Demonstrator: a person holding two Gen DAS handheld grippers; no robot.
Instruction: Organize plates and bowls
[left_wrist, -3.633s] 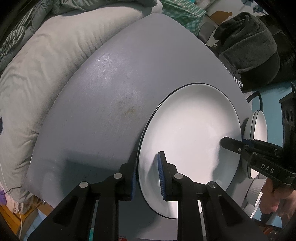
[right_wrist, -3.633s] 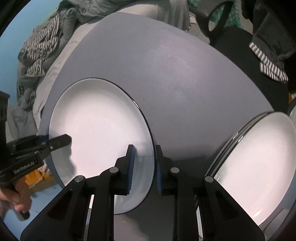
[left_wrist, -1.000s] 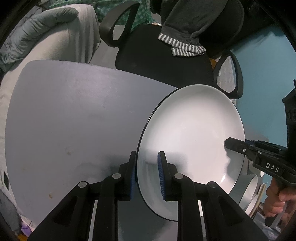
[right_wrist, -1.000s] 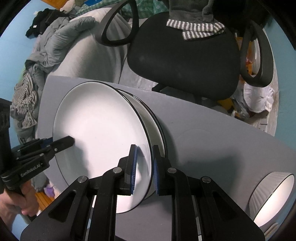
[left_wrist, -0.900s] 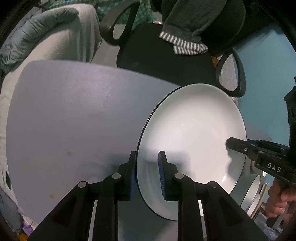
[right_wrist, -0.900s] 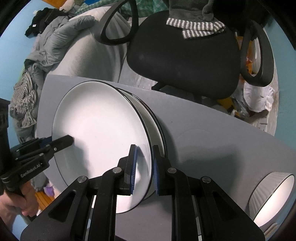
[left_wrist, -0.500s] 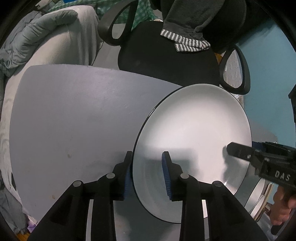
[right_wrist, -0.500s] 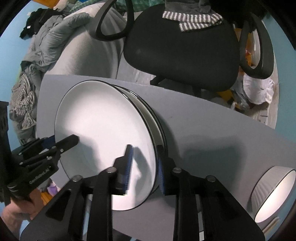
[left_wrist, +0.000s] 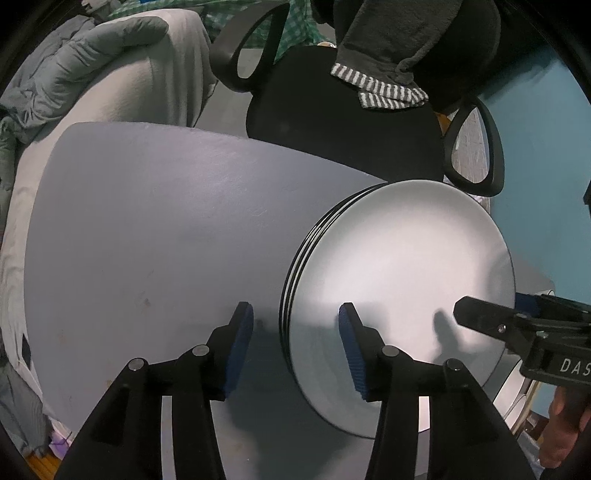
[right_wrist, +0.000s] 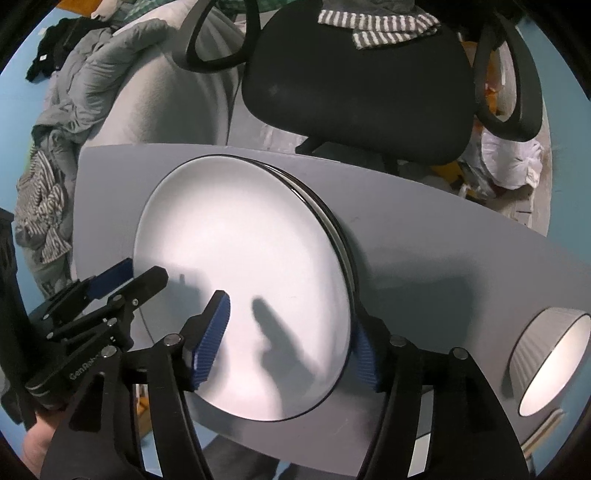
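A white plate with a dark rim (left_wrist: 399, 288) lies on top of a stack of like plates (right_wrist: 240, 251) on the grey table (left_wrist: 147, 240). My left gripper (left_wrist: 295, 339) straddles the stack's near left rim; its jaws are opening and the blue pads stand clear of the plate. My right gripper (right_wrist: 290, 343) straddles the opposite rim, also opening, with its pads off the plate. Each gripper shows in the other's view: the right gripper (left_wrist: 491, 306) at the plate's right edge, the left gripper (right_wrist: 133, 277) at its left edge. A ribbed white bowl (right_wrist: 546, 354) stands to the right.
A black office chair (right_wrist: 351, 92) with a striped cloth (left_wrist: 384, 92) over it stands just beyond the table's far edge. Grey bedding (left_wrist: 110, 74) lies to the left. The table edge (right_wrist: 295, 458) runs close under the plate stack.
Both grippers held the plate's rim, carried it over to the stack, and have now spread their jaws and let go; the plate has settled flat on the stack.
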